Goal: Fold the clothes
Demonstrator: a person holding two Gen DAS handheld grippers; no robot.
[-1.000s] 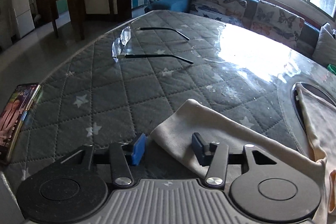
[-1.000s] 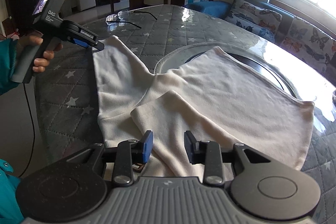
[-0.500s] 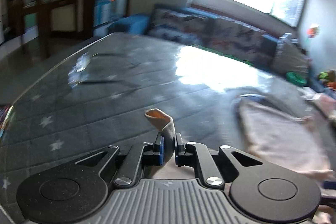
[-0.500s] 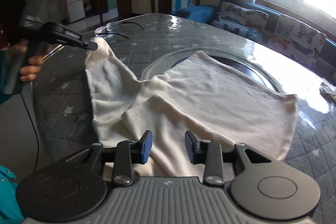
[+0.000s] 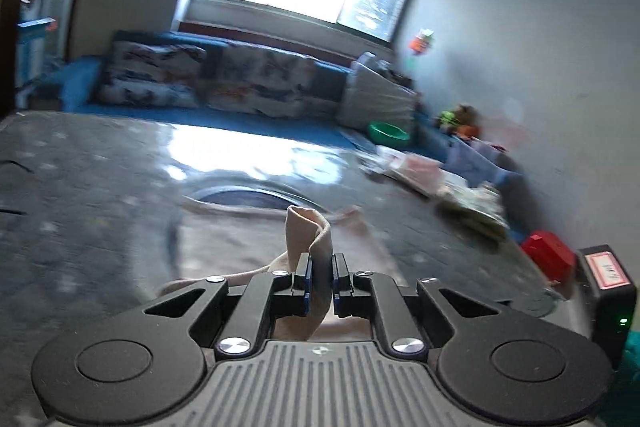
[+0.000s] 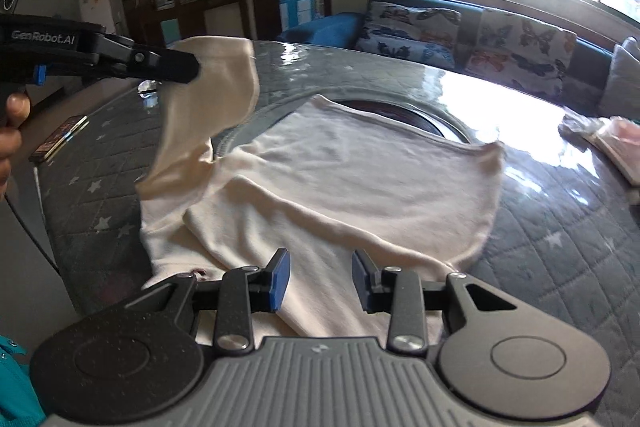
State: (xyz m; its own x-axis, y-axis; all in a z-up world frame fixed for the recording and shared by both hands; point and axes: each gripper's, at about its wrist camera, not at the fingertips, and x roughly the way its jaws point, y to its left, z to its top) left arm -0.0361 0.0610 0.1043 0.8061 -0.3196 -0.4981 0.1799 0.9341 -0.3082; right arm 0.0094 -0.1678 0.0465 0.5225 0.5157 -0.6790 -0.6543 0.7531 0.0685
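**Left tongs held the sleeve up, right tongs stood apart over the shirt**

I saw the cream shirt (image 6: 360, 179) lying spread on the grey quilted bench (image 6: 560, 227), partly over the round dark inset (image 6: 400, 113) in the middle of it. One sleeve (image 6: 208, 99) was lifted from the bench and hung in the air on the left side of the right wrist view. The left tongs (image 6: 192, 65) were clamped on the end of this sleeve; in the left wrist view I could see the fabric (image 5: 310, 235) pinched between the two blue pads and standing up above them in a small fold. A hand (image 6: 10, 131) held the handle of this tool at the left edge.

The right tongs (image 6: 320, 281) were apart, with nothing pressed between the pads. They hovered over the near edge of the shirt, where a folded part of the cloth lay under them. I could not tell whether they touched it.

A phone (image 6: 60, 139) lay on the bench near its left edge.
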